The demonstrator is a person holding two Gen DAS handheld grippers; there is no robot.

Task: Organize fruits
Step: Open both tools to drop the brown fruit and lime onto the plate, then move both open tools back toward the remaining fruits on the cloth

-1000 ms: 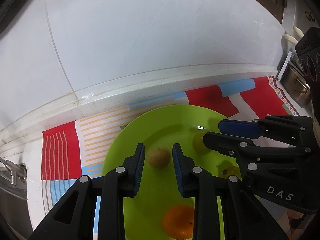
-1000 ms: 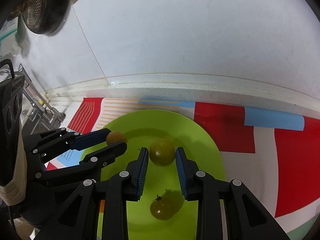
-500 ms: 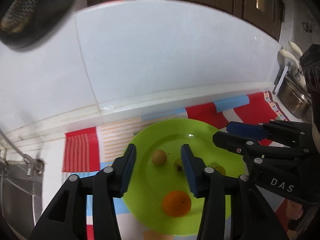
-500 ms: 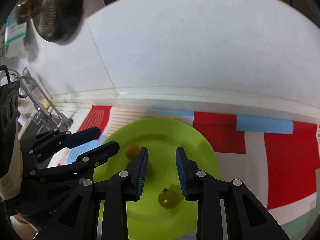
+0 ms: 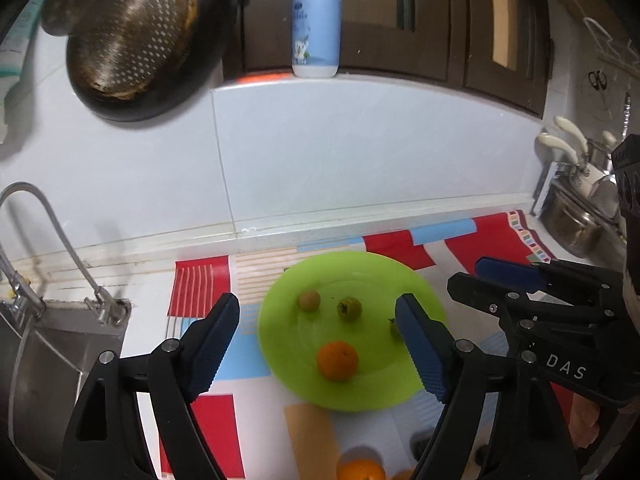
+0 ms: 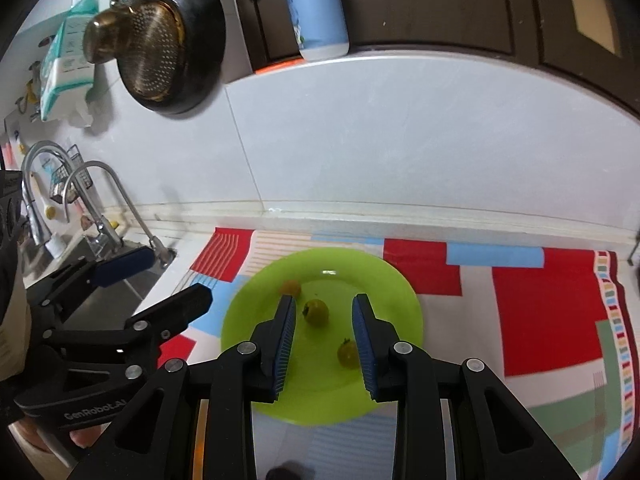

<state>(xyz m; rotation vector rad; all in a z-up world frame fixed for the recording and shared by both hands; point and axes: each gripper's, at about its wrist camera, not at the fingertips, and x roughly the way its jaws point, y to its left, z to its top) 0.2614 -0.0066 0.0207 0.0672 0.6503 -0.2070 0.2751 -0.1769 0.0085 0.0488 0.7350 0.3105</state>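
A lime green plate (image 5: 360,272) lies on a patterned mat. On it sit a small brown fruit (image 5: 309,300), a greenish tomato (image 5: 349,308), an orange (image 5: 337,360) and a second tomato (image 5: 395,330) half hidden by my finger. My left gripper (image 5: 318,322) is open wide and empty, raised above the plate. In the right wrist view the plate (image 6: 380,276) holds the brown fruit (image 6: 290,287) and two tomatoes (image 6: 316,312) (image 6: 347,353). My right gripper (image 6: 323,312) is open and empty above them. Another orange (image 5: 360,470) lies on the mat near the bottom edge.
A steel sink (image 5: 44,356) with a faucet (image 6: 100,204) is at the left. A strainer in a black pan (image 5: 132,36) hangs on the tiled wall. A blue bottle (image 5: 316,24) stands on the ledge. Steel pots (image 5: 572,220) stand at the right.
Both grippers have drawn up and back from the plate. The left gripper has opened wider. The brown fruit and tomato stay on the plate.
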